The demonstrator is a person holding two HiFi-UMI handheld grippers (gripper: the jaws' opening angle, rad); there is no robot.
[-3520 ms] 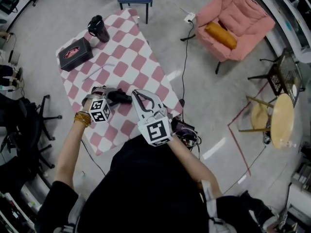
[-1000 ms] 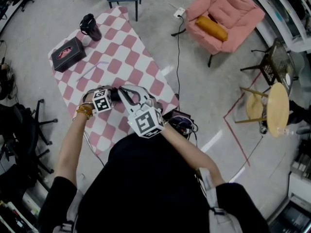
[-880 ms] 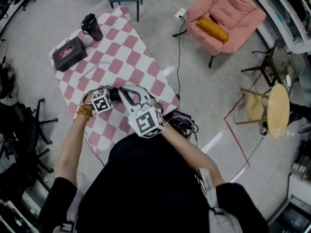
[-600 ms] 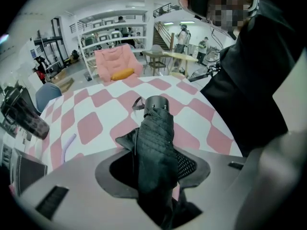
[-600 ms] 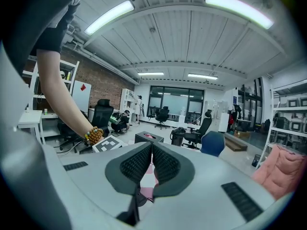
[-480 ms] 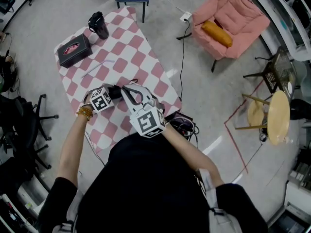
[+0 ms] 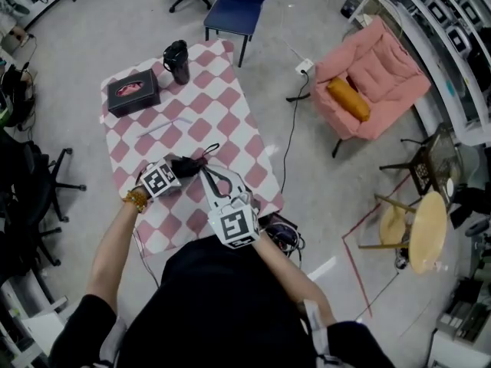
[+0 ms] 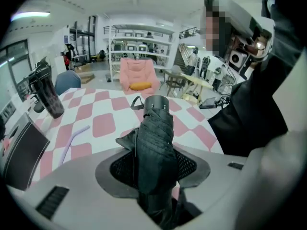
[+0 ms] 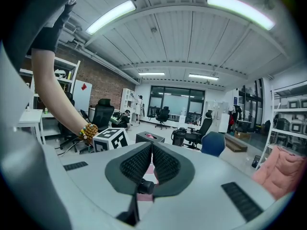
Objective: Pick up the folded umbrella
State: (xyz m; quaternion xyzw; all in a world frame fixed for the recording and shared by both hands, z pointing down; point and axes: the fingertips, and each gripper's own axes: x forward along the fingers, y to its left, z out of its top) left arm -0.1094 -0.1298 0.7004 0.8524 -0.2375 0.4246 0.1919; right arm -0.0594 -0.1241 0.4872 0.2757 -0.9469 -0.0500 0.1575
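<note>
Between pads of left tool (image 8: 154,164), folded umbrella (image 8: 155,131) clamped, lower end hidden; right tool (image 9: 151,153) pinched shut, empty.

Right tongs (image 9: 151,146) closed, beaded wrist (image 9: 88,131) beyond

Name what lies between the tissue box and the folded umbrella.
A thin lilac stick lies on the checked cloth between the tissue box and the umbrella, seen in the head view.
</note>
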